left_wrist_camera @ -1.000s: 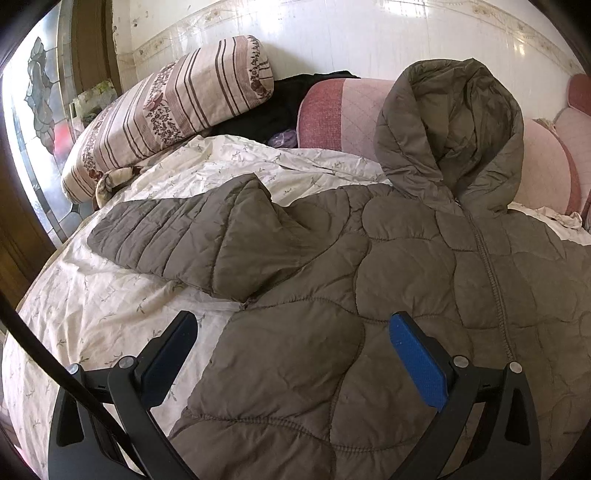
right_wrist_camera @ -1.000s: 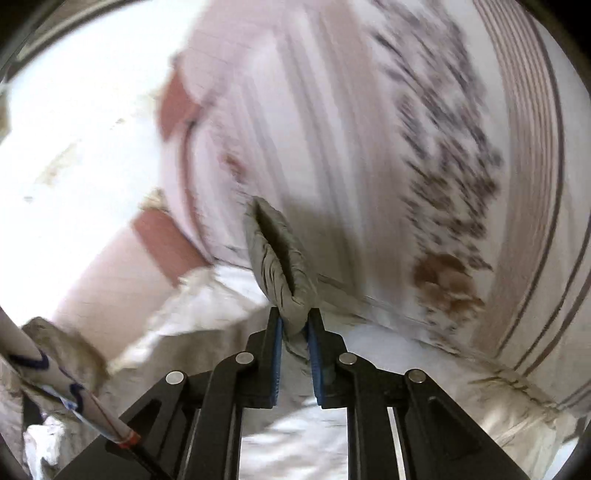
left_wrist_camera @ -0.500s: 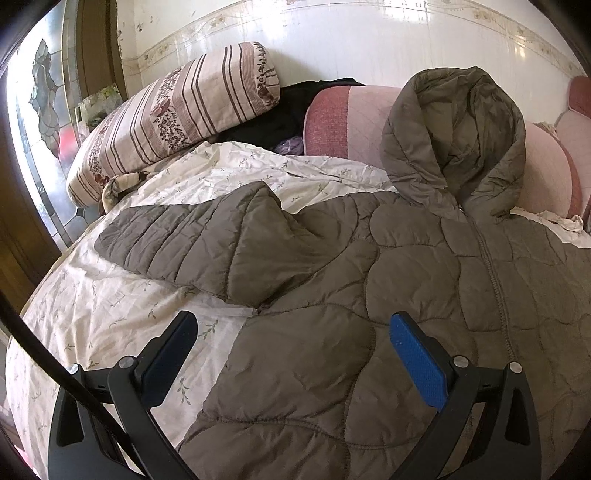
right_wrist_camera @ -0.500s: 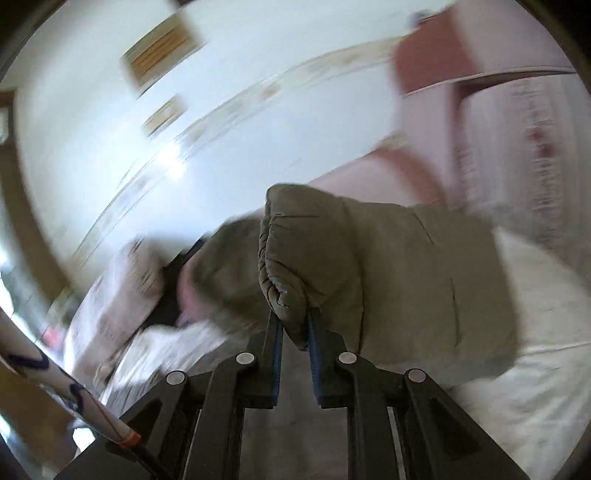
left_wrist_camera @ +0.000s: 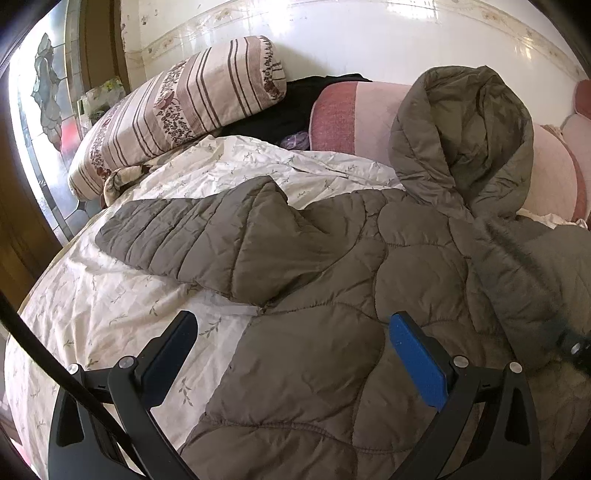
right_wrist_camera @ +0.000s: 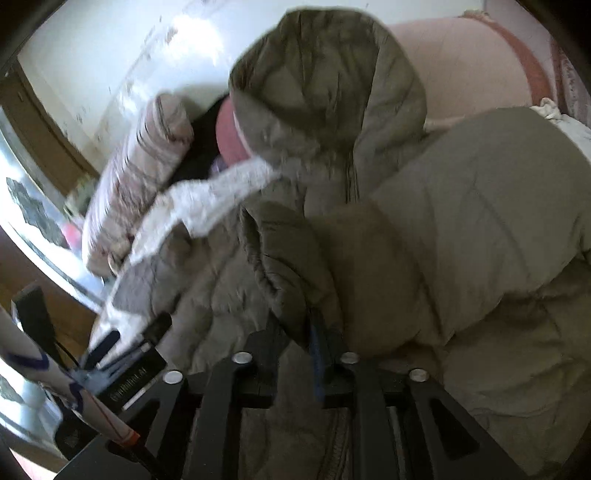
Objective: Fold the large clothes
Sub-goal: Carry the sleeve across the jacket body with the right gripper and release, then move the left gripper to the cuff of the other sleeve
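Daylight glares off the wall (left_wrist_camera: 369, 33); right view motion-blurred, fisheye edges dark.

Right gripper (right_wrist_camera: 312, 354) has its jaws pinched tight on the elastic cuff (right_wrist_camera: 273, 266) of the olive quilted jacket (right_wrist_camera: 461, 236), sleeve bunched just ahead of the fingers. The hood (right_wrist_camera: 325, 81) leans on a pink cushion (right_wrist_camera: 469, 66) at the bed's head. A striped pillow (right_wrist_camera: 147, 177) lies blurred towards the left edge, white sheet (right_wrist_camera: 210, 199) beside it.

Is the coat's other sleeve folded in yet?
Not yet. That sleeve lies stretched out sideways on the bedsheet, clear of the coat body.
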